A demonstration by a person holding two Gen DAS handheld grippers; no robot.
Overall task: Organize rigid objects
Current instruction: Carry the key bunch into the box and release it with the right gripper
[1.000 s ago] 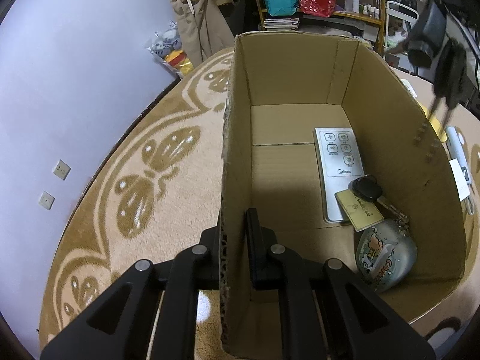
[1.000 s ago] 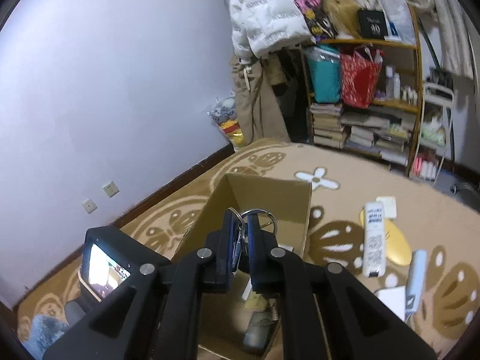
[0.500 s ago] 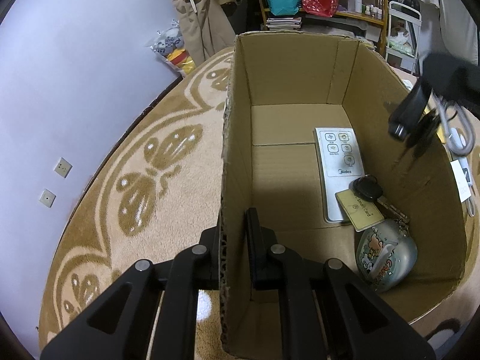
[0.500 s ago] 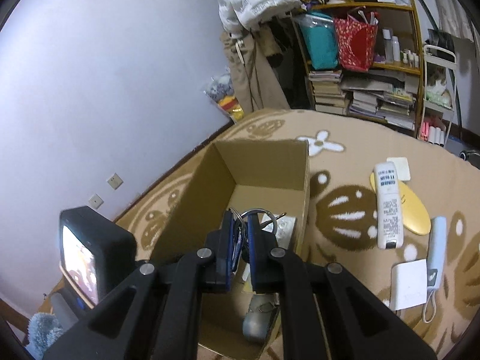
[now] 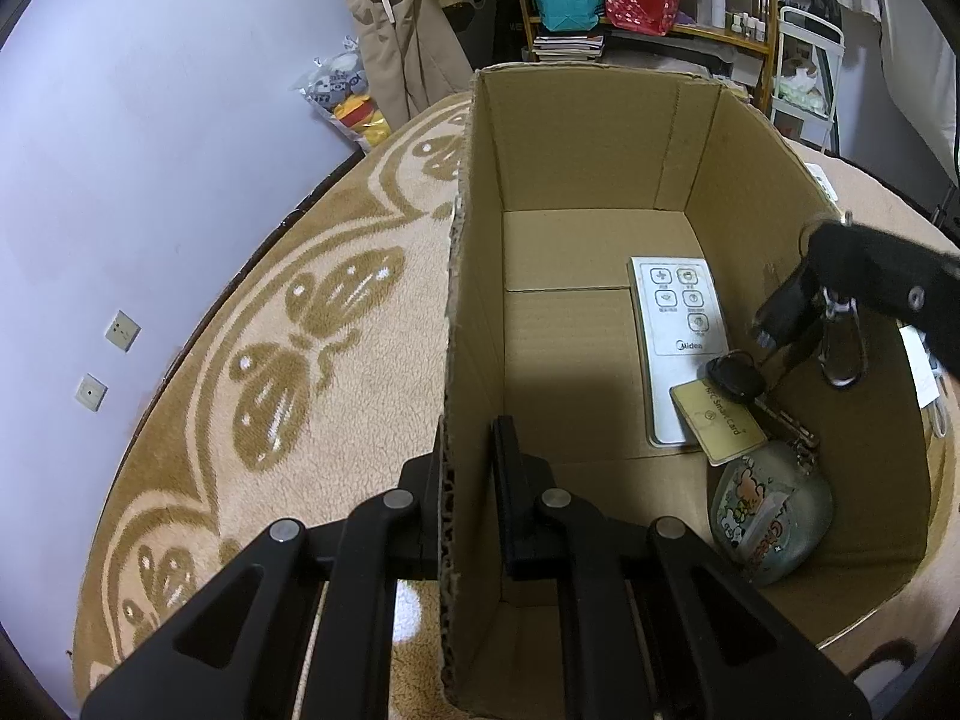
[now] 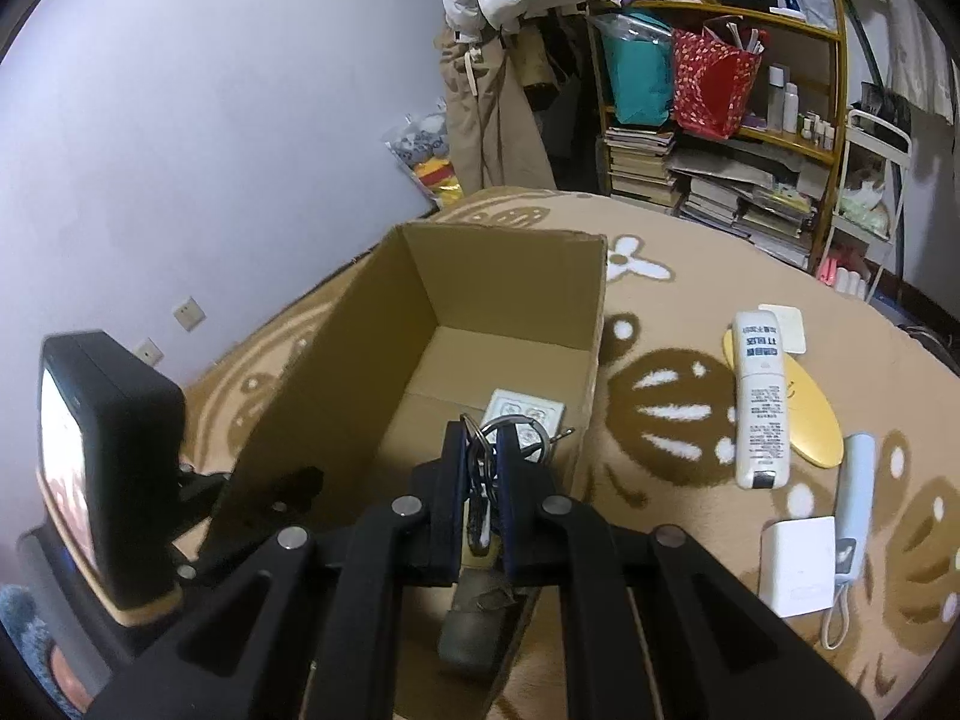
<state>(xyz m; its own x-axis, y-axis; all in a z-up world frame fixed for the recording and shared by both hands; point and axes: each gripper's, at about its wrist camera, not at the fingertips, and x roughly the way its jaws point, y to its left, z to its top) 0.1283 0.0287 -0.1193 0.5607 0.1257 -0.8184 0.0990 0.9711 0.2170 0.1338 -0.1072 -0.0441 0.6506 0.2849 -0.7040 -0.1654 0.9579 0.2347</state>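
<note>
An open cardboard box [image 5: 576, 138] stands on the rug. My left gripper [image 5: 474, 444] is shut on the box's left wall. My right gripper [image 6: 483, 447] is shut on a bunch of keys [image 6: 516, 429] with metal rings. In the left wrist view the right gripper [image 5: 786, 318] holds the keys [image 5: 840, 342] inside the box, over its right side. On the box floor lie a white Midea remote [image 5: 675, 330], a black car key [image 5: 735, 375], a gold card [image 5: 717, 423] and a round patterned case [image 5: 771, 519].
On the rug right of the box lie a white remote [image 6: 759, 396] on a yellow oval object [image 6: 807, 414], a light blue device [image 6: 855, 489] and a white charger block [image 6: 798, 564]. Shelves with books and bags [image 6: 708, 90] stand behind. The left gripper's screen [image 6: 78, 462] is at left.
My right gripper has moved down and leftward with the keys, from above the box's right rim to inside the box. The left gripper has stayed clamped on the wall.
</note>
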